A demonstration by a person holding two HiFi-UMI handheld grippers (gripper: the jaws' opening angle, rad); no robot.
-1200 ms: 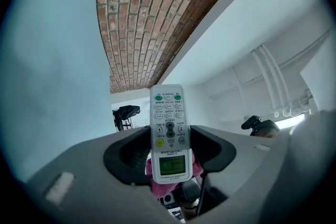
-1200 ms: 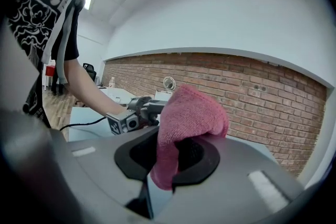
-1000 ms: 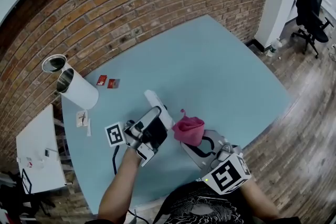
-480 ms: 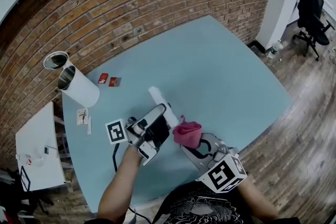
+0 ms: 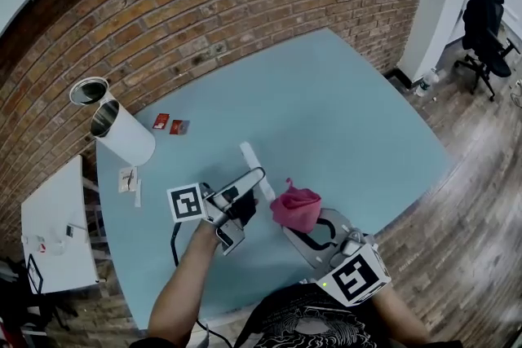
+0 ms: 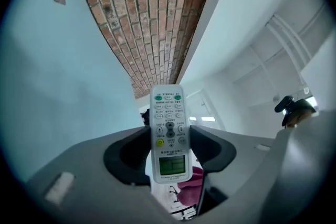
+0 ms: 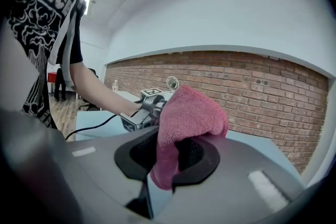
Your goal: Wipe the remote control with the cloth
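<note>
While my left gripper (image 6: 169, 140) is clamped across the remote control (image 6: 168, 113), its jaws stand fairly wide, one pressing on each long edge about halfway along. The button face is turned toward that gripper's camera, with the small green screen nearest me and the far end sticking out past the jaws toward the brick wall (image 5: 204, 4). I hold it over the near part of the blue table (image 5: 351, 110).

My right gripper (image 7: 170, 152) is closed on the pink cloth (image 7: 189, 113). The jaws are pinched narrow around a fold of it. The rest bulges up in a rounded wad above them, and a tail hangs down between them.

From the head view the cloth sits just to the right of the remote's near end, at the same height. It looks to be brushing the remote, but I cannot be sure the two touch, since the wad and my left gripper cover the spot. In the left gripper view a bit of pink shows under the remote's bottom edge, and the gripper body cuts off that end. The tips of my right jaws are buried under the cloth when seen from above. The lettering on the buttons is too small to read.
</note>
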